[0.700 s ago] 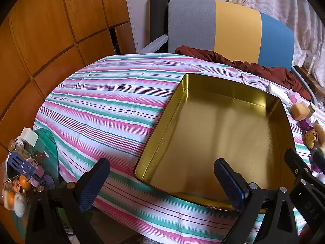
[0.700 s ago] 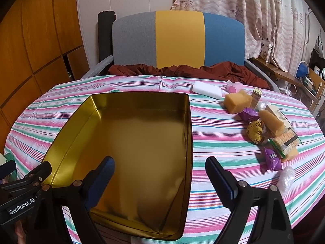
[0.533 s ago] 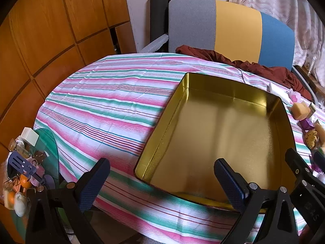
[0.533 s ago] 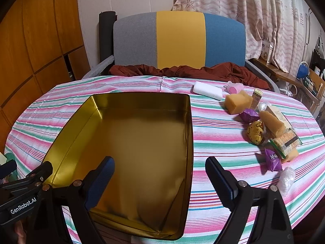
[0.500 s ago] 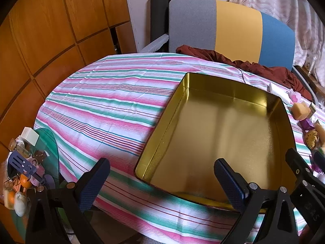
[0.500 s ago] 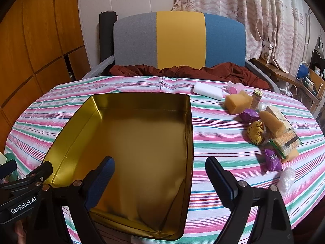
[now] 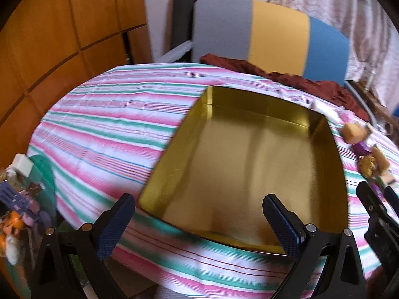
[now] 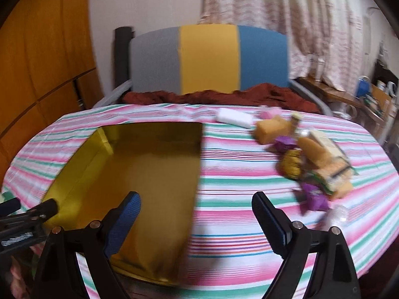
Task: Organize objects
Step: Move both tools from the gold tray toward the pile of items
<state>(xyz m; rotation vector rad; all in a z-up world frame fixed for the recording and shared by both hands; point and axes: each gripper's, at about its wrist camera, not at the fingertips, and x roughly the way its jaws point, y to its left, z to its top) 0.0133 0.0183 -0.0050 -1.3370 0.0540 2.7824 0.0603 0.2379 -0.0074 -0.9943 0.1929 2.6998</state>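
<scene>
At 2 o'clock from the tin point(image 8: 74, 164), light crinkly snack packets point(image 8: 314, 167) are lying heaped; soft sponge point(image 8: 270, 128) is best pinched mid-body. Right gripper point(image 8: 197, 214) and left gripper point(image 7: 199, 218) are being held wide open, empty.

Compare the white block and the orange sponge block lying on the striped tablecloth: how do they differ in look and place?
The white block is flat and pale; the orange sponge block is chunkier and orange. The white block lies alone, nearer the gold tin; the orange sponge block sits at the edge of the heap of wrapped snacks. Both rest on the striped tablecloth, outside the tin.
</scene>
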